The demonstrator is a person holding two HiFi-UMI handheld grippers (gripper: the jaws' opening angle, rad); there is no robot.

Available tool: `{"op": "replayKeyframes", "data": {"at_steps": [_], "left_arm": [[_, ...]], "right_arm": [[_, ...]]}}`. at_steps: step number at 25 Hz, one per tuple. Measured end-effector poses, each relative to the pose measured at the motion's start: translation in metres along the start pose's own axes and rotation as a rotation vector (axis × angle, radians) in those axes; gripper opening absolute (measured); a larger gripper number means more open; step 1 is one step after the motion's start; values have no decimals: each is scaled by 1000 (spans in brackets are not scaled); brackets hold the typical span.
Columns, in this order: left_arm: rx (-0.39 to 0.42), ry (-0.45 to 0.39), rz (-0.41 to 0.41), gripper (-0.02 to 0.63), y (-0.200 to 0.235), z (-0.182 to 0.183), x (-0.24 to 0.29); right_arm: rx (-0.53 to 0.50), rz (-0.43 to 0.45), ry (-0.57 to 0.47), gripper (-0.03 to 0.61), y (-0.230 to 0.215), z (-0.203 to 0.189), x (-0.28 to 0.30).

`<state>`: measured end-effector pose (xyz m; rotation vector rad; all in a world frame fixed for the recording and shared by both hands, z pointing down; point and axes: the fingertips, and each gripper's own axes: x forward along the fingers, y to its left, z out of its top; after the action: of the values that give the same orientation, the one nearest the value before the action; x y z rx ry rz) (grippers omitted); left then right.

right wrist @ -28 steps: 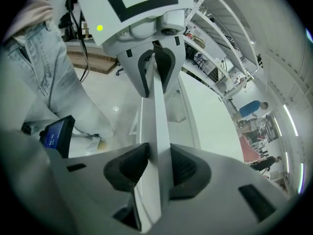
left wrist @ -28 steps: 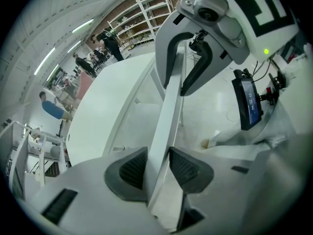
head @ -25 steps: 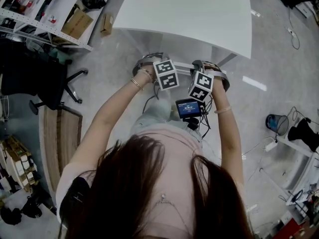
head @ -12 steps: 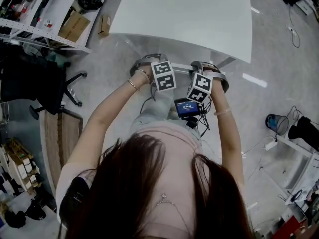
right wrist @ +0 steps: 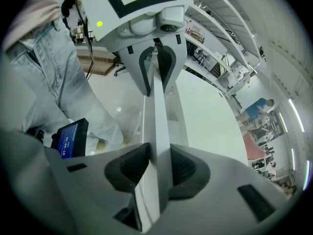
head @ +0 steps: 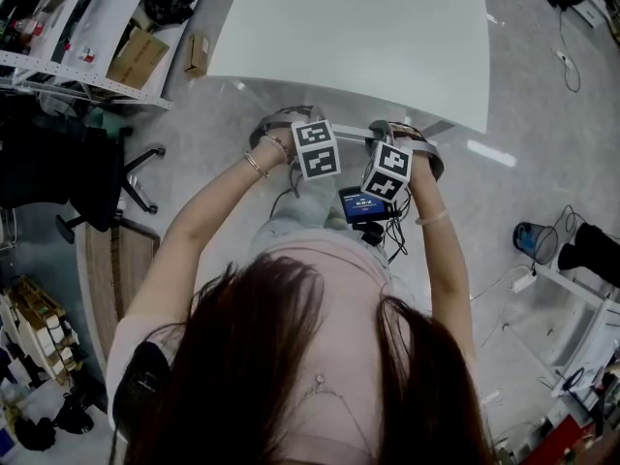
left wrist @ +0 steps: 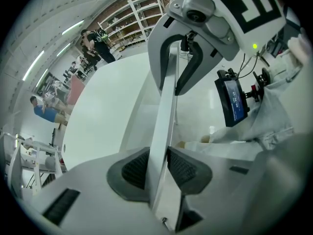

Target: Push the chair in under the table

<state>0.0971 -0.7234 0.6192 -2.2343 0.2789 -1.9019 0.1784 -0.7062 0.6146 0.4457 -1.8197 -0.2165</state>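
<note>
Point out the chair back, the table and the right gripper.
chair back [left wrist: 165, 106], left gripper view, its thin white edge.
table [head: 358, 37], head view, bare white top.
right gripper [right wrist: 157, 168], right gripper view, between its pads.

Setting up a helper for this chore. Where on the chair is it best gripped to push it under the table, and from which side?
Probably the top rail of the chair, from above, on the side away from the table: it is a thin, flat white strip, easy to pinch.
</note>
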Motion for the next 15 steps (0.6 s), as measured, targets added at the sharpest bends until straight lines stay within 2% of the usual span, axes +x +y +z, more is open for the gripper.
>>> {"op": "replayKeyframes", "data": {"at_steps": [15], "left_arm": [[17,-9,6,117,43,-1,11]], "right_arm": [[20,-11,13,126,-40,6,15]]}}
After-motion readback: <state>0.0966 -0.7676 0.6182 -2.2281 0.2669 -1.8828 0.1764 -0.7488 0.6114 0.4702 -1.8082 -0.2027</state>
